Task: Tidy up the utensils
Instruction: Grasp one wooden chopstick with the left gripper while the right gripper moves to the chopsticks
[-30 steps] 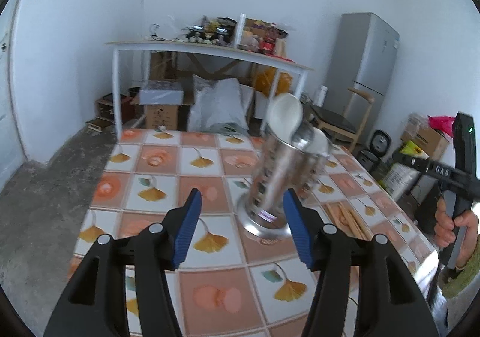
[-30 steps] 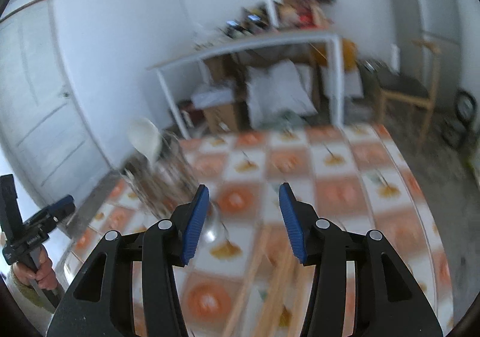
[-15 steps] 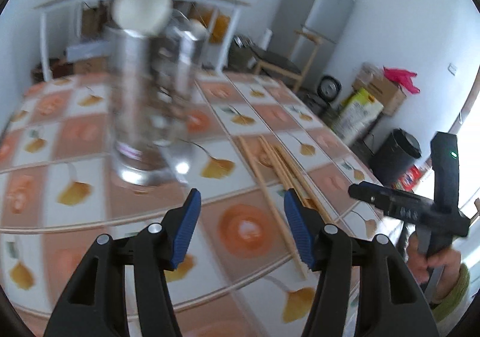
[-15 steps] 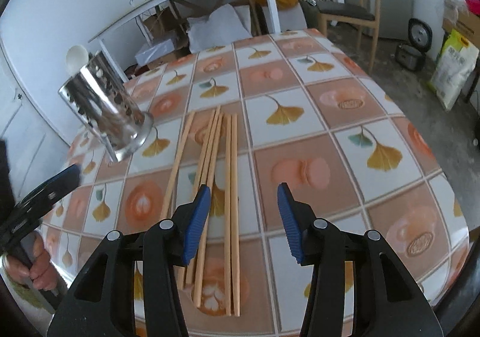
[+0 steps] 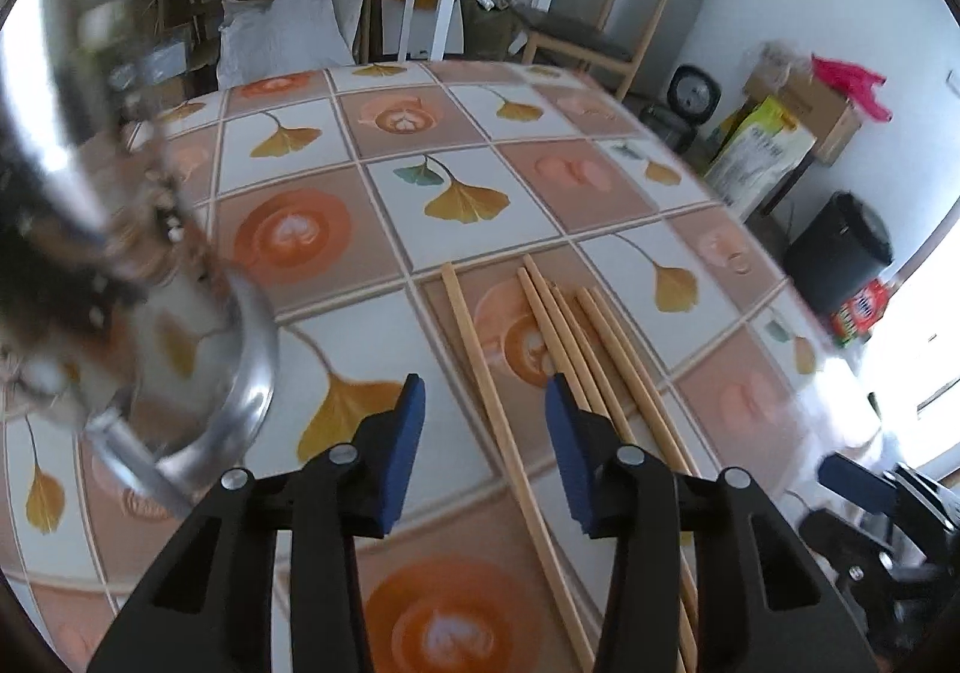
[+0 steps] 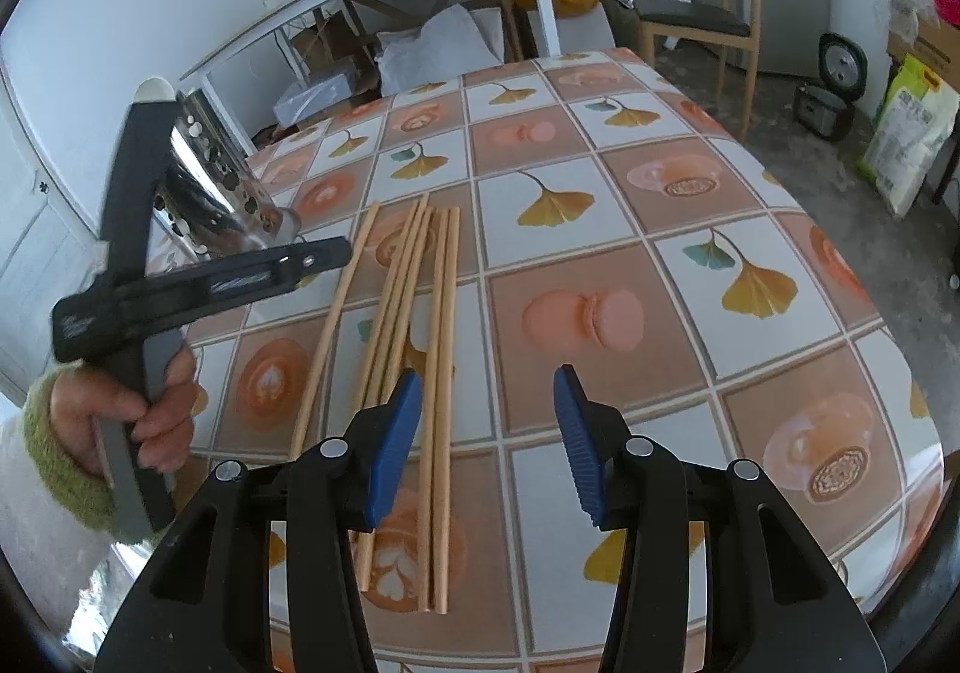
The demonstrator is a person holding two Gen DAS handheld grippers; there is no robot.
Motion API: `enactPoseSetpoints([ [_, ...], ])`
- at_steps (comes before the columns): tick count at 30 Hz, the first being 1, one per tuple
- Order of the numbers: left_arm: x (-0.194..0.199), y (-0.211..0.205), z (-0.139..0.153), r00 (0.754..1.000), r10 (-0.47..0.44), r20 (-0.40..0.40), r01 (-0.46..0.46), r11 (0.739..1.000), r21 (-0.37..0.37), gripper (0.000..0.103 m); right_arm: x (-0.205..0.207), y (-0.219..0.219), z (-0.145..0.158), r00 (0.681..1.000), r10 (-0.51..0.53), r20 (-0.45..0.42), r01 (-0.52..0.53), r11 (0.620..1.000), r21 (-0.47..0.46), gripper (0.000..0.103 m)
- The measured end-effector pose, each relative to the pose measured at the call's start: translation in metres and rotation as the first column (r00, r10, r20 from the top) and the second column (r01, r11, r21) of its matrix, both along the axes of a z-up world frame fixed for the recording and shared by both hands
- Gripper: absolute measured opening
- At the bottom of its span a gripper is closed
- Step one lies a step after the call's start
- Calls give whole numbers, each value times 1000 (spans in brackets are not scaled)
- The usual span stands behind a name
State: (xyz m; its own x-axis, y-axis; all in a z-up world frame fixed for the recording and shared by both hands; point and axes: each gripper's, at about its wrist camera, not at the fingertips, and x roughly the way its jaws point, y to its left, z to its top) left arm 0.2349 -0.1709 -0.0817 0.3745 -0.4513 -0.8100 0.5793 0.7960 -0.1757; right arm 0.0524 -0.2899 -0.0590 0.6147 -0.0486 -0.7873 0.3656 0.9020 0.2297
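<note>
While both sets of blue pads stand spread and empty, nothing is gripped yet. Left gripper (image 5: 483, 421): down close over the patterned tablecloth (image 5: 384, 229) now, where a second ago it looked across at the whole holder from farther off — jaws wide apart, straddling the single light wooden chopstick (image 5: 480, 373) that lies a little apart from the rest. Right gripper (image 6: 486, 433): also low, jaws parted, pointed along the table just right of the bundle of pale wooden chopsticks (image 6: 414, 289), where a second ago it looked out, blurred, at the room. Shiny perforated steel utensil holder (image 6: 222, 187): upright on the cloth near the chopsticks' far ends, a white spoon bowl (image 6: 155, 88) poking above its rim; in the left view now a large blur at the left edge. Meaning, by judgement — scanning over, approach begun; chopsticks all flat on the cloth, none in the holder, so the sorting proper not yet started. Likely next: closing on one stick.
</note>
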Motion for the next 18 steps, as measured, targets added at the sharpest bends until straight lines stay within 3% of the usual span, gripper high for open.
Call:
enactPoseSetpoints([
  [4,6,-11,-9,1000,14,10,-14,997,79,29,-3,-5,-1,1000,-5,2,5,1000,7,44],
  [8,4,-15,-11,998,19,58,-27,992,126,9,-6,-7,1,1000,-10,8,9,1000,9,43],
  [18,-34,28,-10,998,62,14,-63,991,119,5,-10,-7,1,1000,-9,14,8,1000,21,42],
])
